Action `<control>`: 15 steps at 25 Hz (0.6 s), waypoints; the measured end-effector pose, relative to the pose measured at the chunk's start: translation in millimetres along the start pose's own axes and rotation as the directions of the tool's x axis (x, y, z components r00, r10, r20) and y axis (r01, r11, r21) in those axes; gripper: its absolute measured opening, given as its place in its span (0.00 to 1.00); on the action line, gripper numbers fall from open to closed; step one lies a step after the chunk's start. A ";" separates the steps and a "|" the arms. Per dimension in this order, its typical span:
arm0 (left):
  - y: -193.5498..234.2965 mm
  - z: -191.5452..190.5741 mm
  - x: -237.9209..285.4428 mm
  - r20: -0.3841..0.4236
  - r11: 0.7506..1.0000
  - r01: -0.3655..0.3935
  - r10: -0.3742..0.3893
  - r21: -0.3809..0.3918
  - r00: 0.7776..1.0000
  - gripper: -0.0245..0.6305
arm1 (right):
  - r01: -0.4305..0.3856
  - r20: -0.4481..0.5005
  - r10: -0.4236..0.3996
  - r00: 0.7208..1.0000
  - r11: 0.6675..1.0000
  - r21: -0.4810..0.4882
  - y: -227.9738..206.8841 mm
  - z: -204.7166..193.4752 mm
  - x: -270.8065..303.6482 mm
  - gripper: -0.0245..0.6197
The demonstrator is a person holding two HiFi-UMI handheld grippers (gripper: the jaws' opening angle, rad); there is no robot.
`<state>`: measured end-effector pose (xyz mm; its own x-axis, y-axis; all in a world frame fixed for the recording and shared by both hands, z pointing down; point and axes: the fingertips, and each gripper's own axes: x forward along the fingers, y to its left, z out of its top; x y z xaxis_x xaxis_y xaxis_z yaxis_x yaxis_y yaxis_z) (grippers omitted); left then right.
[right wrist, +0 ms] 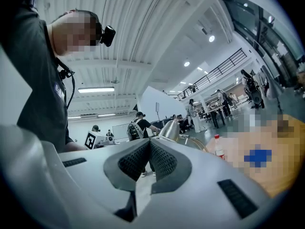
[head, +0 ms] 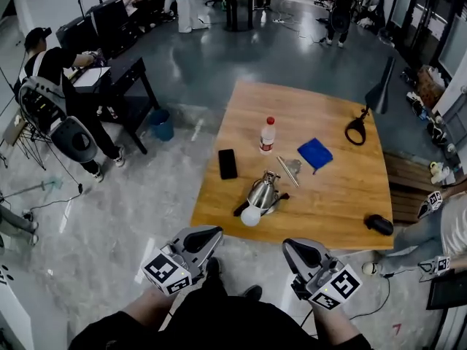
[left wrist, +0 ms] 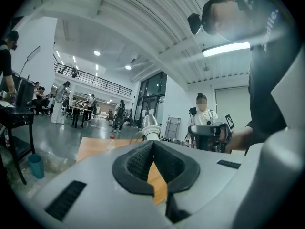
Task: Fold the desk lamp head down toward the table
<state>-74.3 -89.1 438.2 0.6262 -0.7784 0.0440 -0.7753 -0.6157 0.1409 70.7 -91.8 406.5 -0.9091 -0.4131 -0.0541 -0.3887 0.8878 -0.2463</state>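
The desk lamp (head: 261, 193) stands near the front edge of the wooden table (head: 343, 195), its silver cone head tilted and its white bulb (head: 250, 216) toward me. My left gripper (head: 209, 234) and right gripper (head: 289, 246) hang short of the table edge, apart from the lamp, both shut and holding nothing. In the left gripper view the lamp head (left wrist: 151, 124) rises just beyond the closed left gripper (left wrist: 153, 144). The right gripper view shows the lamp head (right wrist: 170, 130) past the closed right gripper (right wrist: 150, 143).
On the table lie a water bottle (head: 268, 135), a black phone (head: 228, 163), a blue cloth (head: 314, 153), a black looped object (head: 357, 130) and a dark item (head: 379, 224). Another person's grippers (head: 430, 204) are at the right. A blue bin (head: 161, 124) stands on the floor.
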 end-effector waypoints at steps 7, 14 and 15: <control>43.4 -10.7 34.8 -0.032 0.997 0.083 -0.083 0.001 0.996 0.05 | 0.097 -0.007 -0.098 0.995 0.995 -0.035 -26.3 12.7 19.5 0.05; 82.7 -30.1 79.4 -0.082 0.976 0.216 -0.215 0.006 0.973 0.05 | 0.239 -0.027 -0.242 0.970 0.966 -0.098 -56.2 19.5 44.0 0.05; 85.9 -34.0 86.5 -0.093 0.971 0.238 -0.235 0.013 0.967 0.05 | 0.257 -0.028 -0.262 0.965 0.961 -0.104 -61.2 20.4 46.1 0.05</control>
<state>-84.0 -205.2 487.7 0.7961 -0.5967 0.1014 -0.6052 -0.7846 0.1346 55.7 -169.3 399.3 -0.7796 -0.6250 0.0395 -0.6231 0.7677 -0.1497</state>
